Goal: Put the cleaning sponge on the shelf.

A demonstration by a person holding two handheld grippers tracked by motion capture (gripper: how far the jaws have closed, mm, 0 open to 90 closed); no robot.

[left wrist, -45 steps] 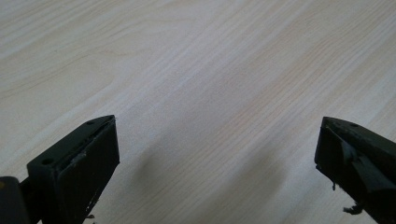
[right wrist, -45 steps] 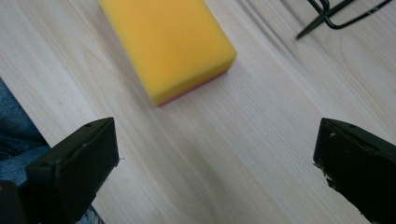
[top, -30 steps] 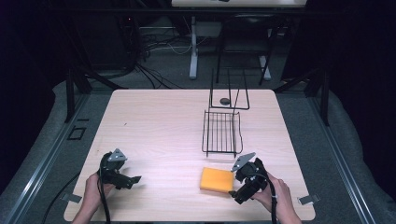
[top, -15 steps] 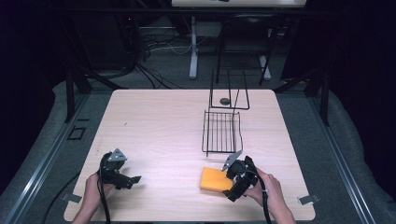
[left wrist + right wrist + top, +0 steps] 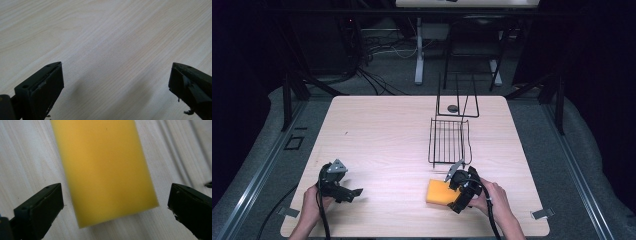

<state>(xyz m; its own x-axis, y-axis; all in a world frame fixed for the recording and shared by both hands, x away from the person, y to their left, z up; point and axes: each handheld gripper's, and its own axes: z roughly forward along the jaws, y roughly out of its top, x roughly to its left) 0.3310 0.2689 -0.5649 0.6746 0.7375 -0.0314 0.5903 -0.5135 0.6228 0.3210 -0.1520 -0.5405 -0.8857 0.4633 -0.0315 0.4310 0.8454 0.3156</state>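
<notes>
1. Sponge [image 5: 441, 192] lies flat near the table's [image 5: 377, 130] front edge, right of centre.
2. Right gripper [image 5: 115, 205] hovers wide open, holding nothing; lower it squarely so the jaws straddle the sponge's narrow width.
3. Left gripper [image 5: 346, 191], open and empty, can stay clear.

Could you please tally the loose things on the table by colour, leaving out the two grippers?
Yellow: 1, the sponge between the open jaws of the right gripper.
Black: 3, the flat wire rack, the upright wire frame and the small round object at its foot.
Total: 4.
</notes>
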